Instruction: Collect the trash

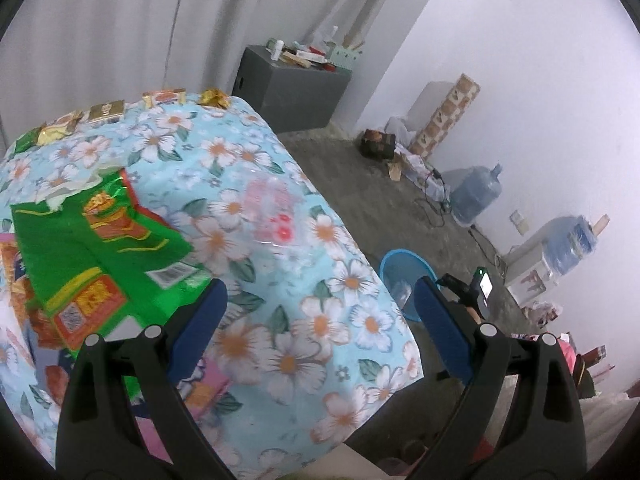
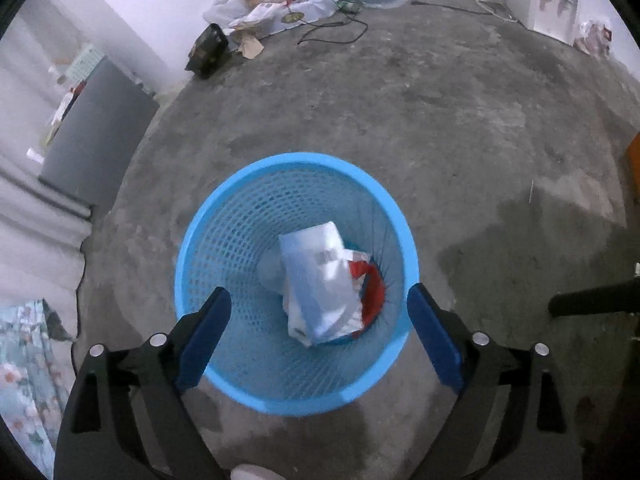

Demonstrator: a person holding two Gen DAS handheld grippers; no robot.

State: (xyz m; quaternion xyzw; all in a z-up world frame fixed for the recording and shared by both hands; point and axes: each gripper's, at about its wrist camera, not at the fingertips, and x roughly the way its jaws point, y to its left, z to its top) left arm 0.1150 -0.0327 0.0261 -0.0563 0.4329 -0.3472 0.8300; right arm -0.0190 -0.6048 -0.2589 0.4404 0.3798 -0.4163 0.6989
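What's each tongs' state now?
Left tongs: open, empty, over the table.
Right tongs: open, empty, above the bin.

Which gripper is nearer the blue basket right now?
Right. The right gripper hangs open directly above the blue basket, with nothing between its fingers. The left gripper is open over the floral table, with the basket off to its side on the floor.
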